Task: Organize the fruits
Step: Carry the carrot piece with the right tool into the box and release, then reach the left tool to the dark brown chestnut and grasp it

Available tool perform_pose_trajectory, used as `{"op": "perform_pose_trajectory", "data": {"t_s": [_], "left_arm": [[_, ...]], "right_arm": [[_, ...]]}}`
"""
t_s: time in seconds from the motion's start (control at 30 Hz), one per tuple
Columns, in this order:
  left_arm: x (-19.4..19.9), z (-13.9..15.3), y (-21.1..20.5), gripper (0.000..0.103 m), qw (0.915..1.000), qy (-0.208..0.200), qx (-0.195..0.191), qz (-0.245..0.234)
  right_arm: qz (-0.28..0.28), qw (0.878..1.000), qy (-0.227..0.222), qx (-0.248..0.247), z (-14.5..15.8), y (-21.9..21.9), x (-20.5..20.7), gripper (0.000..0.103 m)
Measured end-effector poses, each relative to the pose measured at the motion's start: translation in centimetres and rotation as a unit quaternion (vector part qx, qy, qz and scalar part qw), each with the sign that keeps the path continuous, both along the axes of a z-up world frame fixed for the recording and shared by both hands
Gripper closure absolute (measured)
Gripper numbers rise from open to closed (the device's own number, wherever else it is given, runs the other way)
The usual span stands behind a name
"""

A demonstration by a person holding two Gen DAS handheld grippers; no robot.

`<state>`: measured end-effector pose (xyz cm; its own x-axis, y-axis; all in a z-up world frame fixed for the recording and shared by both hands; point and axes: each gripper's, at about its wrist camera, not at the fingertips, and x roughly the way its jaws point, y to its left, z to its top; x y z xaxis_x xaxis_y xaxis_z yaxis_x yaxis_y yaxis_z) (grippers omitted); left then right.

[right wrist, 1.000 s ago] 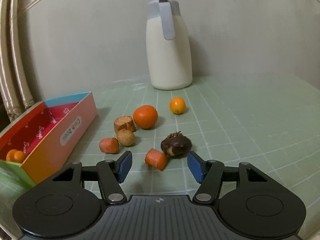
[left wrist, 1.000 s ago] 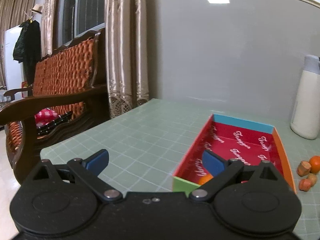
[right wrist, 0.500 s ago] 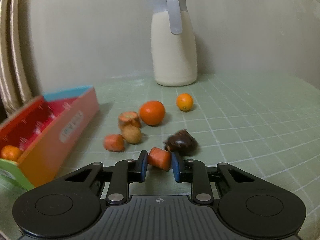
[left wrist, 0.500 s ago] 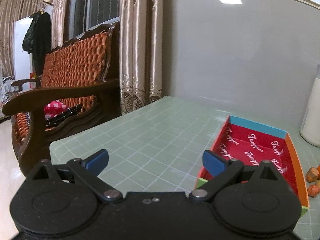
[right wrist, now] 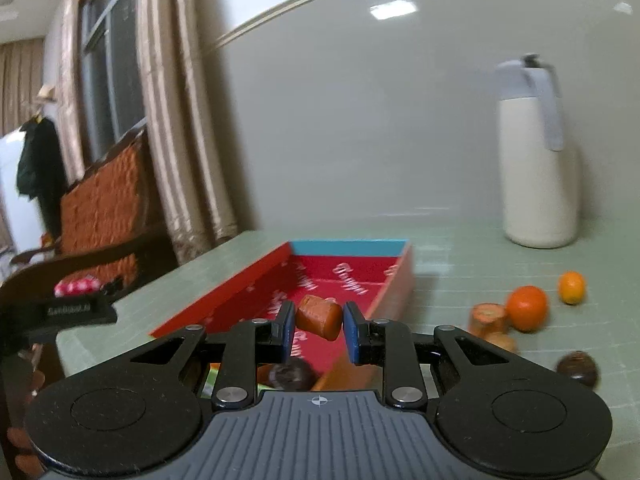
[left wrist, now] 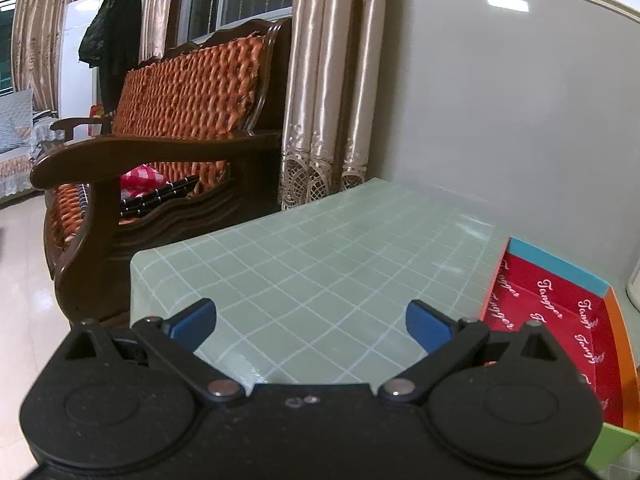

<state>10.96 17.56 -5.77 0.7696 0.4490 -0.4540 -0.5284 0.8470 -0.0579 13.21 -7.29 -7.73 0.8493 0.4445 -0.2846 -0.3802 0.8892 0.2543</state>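
Observation:
My right gripper (right wrist: 318, 326) is shut on an orange carrot-like piece (right wrist: 319, 316) and holds it above the near end of the red box (right wrist: 344, 280). A dark fruit (right wrist: 289, 374) shows under the fingers, in the box's near end. On the table to the right lie an orange (right wrist: 526, 308), a small kumquat (right wrist: 572, 287), a cut piece (right wrist: 488, 317) and a dark brown fruit (right wrist: 579, 367). My left gripper (left wrist: 310, 322) is open and empty over the green table, left of the red box (left wrist: 560, 320).
A white thermos jug (right wrist: 538, 160) stands at the back right by the wall. A wooden bench (left wrist: 160, 152) and curtains (left wrist: 328, 92) stand past the table's left edge (left wrist: 168, 252). The left gripper's body (right wrist: 60, 312) shows at the left in the right wrist view.
My right gripper closed on the orange piece, lifted it and swung left over the red box. My left gripper moved left, away from the box, still open.

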Motion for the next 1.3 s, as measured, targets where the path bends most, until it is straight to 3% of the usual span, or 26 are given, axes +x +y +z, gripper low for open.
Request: {"op": "perform_pose_trajectory", "data": {"t_s": [0.13, 0.23, 0.27, 0.3, 0.53, 0.67, 0.77, 0.97, 1.1, 1.3], "left_arm": [[0.0, 0.1, 0.2, 0.008, 1.0, 0.0, -0.001, 0.0], [0.0, 0.1, 0.2, 0.008, 1.0, 0.0, 0.004, 0.0], [0.0, 0.1, 0.1, 0.008, 1.0, 0.001, 0.004, -0.001], [0.1, 0.1, 0.1, 0.008, 1.0, 0.001, 0.004, -0.002], [0.3, 0.1, -0.9, 0.008, 0.9997, 0.001, 0.015, -0.021], [0.4, 0.0, -2.6, 0.008, 0.9984, -0.005, 0.03, -0.047], [0.5, 0.0, -4.2, 0.008, 0.9959, -0.012, 0.037, -0.082], [0.5, 0.4, -9.5, 0.008, 0.9828, -0.017, 0.062, -0.173], [0.2, 1.1, -14.1, 0.007, 0.9674, -0.028, 0.079, -0.239], [0.5, 0.2, -21.4, 0.007, 0.9394, -0.011, 0.094, -0.329]], "right_arm": [[0.005, 1.0, 0.007, -0.019, -0.5, 1.3, 0.5, 0.076], [0.007, 0.999, 0.004, -0.033, -0.6, 1.8, 0.4, 0.048], [0.001, 0.999, -0.001, -0.032, -0.5, 1.8, 0.2, 0.032], [-0.003, 0.999, -0.008, -0.031, -0.4, 1.6, 0.0, 0.028], [-0.05, 0.998, -0.018, -0.016, 0.7, -1.6, -1.0, 0.025], [-0.119, 0.992, -0.026, -0.022, 0.7, -4.5, -2.2, 0.006], [-0.17, 0.984, -0.03, -0.034, 0.5, -6.4, -2.7, 0.004], [-0.281, 0.957, -0.027, -0.066, 0.0, -10.0, -3.4, 0.002], [-0.373, 0.923, -0.027, -0.089, -0.4, -12.0, -4.1, 0.0], [-0.469, 0.876, -0.011, -0.11, -0.7, -15.5, -4.5, 0.0]]}}
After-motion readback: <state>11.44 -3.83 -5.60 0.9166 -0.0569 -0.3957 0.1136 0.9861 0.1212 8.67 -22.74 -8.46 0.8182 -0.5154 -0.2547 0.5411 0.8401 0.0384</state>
